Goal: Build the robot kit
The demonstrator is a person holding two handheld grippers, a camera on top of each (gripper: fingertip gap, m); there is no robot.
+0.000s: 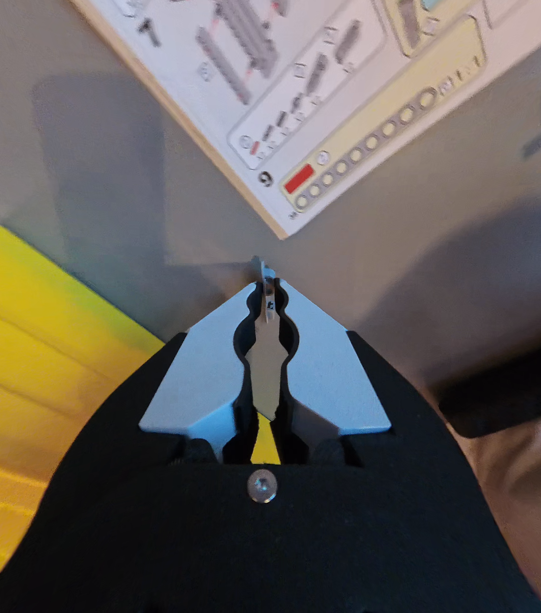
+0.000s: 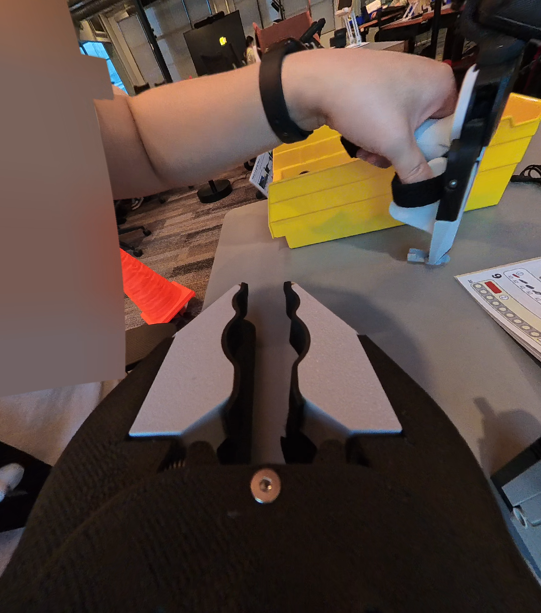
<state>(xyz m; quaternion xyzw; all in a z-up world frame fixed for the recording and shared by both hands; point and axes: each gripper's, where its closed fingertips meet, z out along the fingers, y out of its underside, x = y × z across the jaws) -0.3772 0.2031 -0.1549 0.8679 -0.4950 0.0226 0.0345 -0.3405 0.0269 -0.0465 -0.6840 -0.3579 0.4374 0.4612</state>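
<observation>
Grey table (image 2: pixel 378 331) underneath it all, wide and bare in the middle. Yellow bin (image 2: pixel 328 199) at the far side in the right wrist view, same bin (image 1: pixel 30 331) at the left edge in the left wrist view. Instruction booklet (image 2: pixel 527 308) lying open and flat on the table's right side, seen blurred from above (image 1: pixel 295 99) in the left wrist view. Orange cone (image 2: pixel 153 292) tipped over on the floor past the table's left edge. A person's hand (image 2: pixel 371 106), black strap at the wrist, wrapped round the handle of the left gripper (image 2: pixel 436 260), pointing straight down with tips at the tabletop between bin and booklet. From its own camera, left gripper (image 1: pixel 267 285) clenched on a small grey piece (image 1: pixel 266 292), thin and upright between the tips; the same grey piece (image 2: pixel 416 256) poking out sideways at the table surface. Right gripper (image 2: pixel 265 287) released, a clear gap between the tips, nothing in it, hovering over bare table well apart from the piece.
</observation>
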